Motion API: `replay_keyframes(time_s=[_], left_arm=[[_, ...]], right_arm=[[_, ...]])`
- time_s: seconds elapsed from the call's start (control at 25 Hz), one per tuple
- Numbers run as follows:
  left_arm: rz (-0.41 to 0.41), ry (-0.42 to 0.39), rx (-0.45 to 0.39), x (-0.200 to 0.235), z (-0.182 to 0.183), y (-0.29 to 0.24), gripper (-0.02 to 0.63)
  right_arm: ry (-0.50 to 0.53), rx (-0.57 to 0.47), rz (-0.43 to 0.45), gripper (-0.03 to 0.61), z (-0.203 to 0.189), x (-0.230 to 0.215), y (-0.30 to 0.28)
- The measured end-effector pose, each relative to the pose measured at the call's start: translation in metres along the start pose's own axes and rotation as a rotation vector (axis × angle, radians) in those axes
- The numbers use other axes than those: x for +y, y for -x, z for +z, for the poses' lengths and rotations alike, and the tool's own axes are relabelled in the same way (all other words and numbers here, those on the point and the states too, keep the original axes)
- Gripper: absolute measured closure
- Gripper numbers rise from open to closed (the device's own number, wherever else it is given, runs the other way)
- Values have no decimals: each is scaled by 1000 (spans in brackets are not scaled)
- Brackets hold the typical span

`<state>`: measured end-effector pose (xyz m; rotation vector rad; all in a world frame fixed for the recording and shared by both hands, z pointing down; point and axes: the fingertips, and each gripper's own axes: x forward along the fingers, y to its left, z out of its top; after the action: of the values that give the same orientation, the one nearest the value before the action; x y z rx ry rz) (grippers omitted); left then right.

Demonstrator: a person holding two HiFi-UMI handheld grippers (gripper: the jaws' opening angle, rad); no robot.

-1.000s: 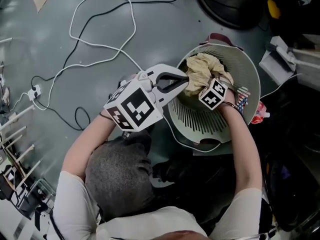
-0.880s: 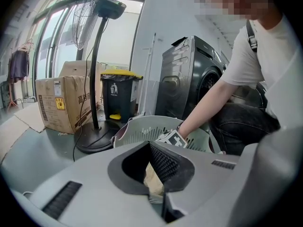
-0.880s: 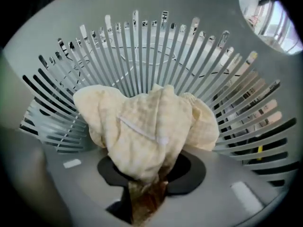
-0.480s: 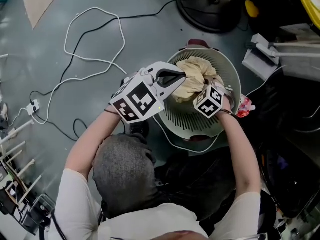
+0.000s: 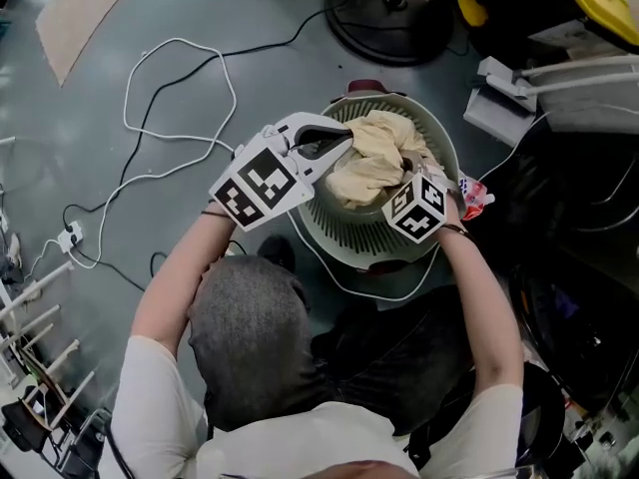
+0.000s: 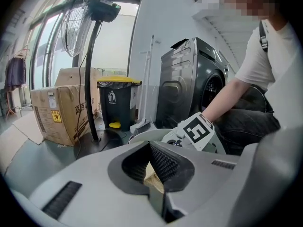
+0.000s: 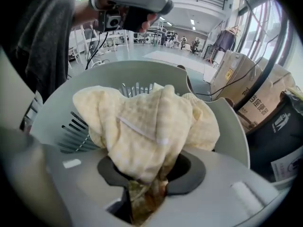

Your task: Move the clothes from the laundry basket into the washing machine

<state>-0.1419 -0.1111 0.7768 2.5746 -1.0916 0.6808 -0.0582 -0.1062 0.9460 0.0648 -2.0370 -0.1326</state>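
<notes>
A cream garment (image 5: pixel 371 160) is bunched over the round white laundry basket (image 5: pixel 344 238). My left gripper (image 5: pixel 337 144) is shut on its left edge, and a scrap of the cream cloth (image 6: pixel 152 178) shows between the left gripper's (image 6: pixel 151 161) pads. On the right, my right gripper (image 5: pixel 402 180) is shut on the garment (image 7: pixel 144 122), which hangs up out of its jaws (image 7: pixel 146 176) above the basket (image 7: pixel 232 131). The dark grey washing machine (image 6: pixel 195 86) stands beyond the basket, door side facing it.
White and black cables (image 5: pixel 178 98) loop over the floor at left. A fan's round base (image 5: pixel 384 13) sits beyond the basket. A black bin with a yellow lid (image 6: pixel 115 103) and cardboard boxes (image 6: pixel 54 112) stand near the machine. A small packet (image 5: pixel 473 198) lies right of the basket.
Both grippers have risen with the cream garment, lifting it higher out of the basket. The left gripper has also shifted a little sideways.
</notes>
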Motion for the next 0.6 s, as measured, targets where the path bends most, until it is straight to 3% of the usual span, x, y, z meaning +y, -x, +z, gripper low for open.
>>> replay_keyframes(time_s=[0.24,0.6], left_arm=[[-27,-152,50,6,25,9,607],[-136,-209,-29,-21,100,-3,607]], right_arm=[[-56,-87,-32,419,17,-5,53],[-150,-163,-154,419,22,-24,145]])
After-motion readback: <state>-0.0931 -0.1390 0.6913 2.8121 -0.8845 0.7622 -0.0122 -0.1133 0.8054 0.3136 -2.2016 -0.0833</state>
